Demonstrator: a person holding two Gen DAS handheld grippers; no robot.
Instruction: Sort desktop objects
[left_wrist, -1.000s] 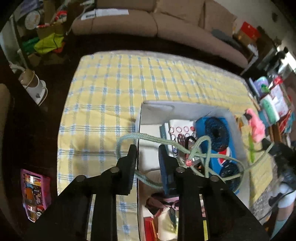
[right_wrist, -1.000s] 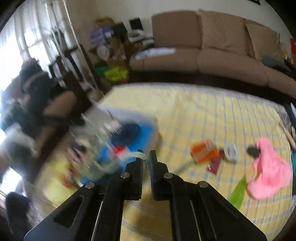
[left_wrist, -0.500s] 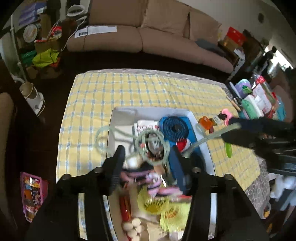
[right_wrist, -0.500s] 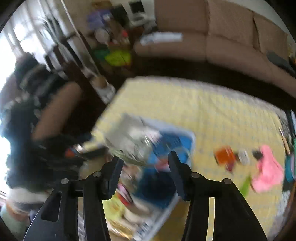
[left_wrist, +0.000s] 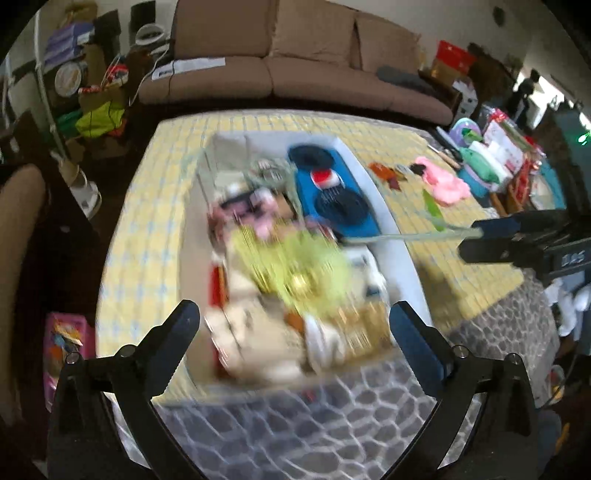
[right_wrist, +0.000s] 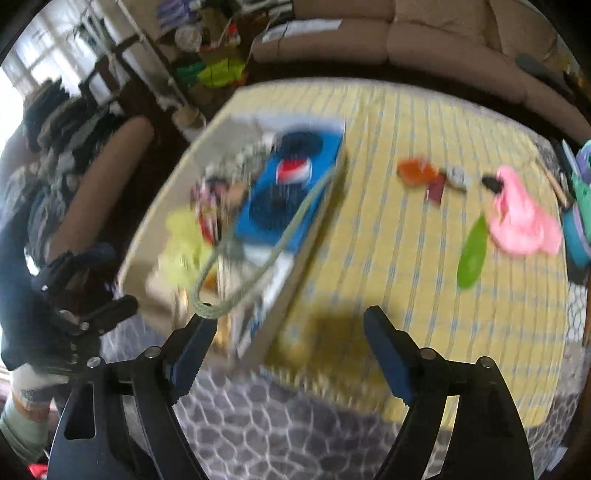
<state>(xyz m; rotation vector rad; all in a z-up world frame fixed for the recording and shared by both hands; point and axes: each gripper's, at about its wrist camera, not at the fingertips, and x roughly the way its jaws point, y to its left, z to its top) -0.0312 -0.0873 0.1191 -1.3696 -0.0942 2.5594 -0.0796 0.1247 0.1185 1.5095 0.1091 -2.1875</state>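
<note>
Landmark is the box (left_wrist: 402, 254): white, rectangular, open-topped, sitting on the yellow plaid cloth (left_wrist: 147, 206).

Left of the box: bare cloth out to the table edge, then a tan chair arm (left_wrist: 18, 229) and dark floor.

Left gripper (left_wrist: 293, 321) hovers over the near end of the box, jaws spread wide, nothing between them. Black arms, blue pads.

Inside the box, heavy blur: a yellow mesh bundle (left_wrist: 295, 258) mid-box, pink clutter behind it, pale rounded items near end, a blue flat Pepsi-logo case (left_wrist: 332, 192) along the right wall.

A pale green braided rope (right_wrist: 258, 258) runs out of the box in a long loop; its frayed end touches the right gripper's left pad. Right gripper (right_wrist: 290, 332) jaws are spread wide, not pinching the rope. It sits off the near right corner of the box.

Right of the box: open cloth, then an orange piece (right_wrist: 417, 171), a green leaf-shaped strip (right_wrist: 472, 254) and a soft pink lump (right_wrist: 521, 218), all well apart from the box.

Near side of the box: grey cobble-pattern mat (right_wrist: 295, 424), flat and free.

Behind the box: cloth to the far edge, then a brown sofa (left_wrist: 295, 70). Cluttered shelves at the room's far left and right.
</note>
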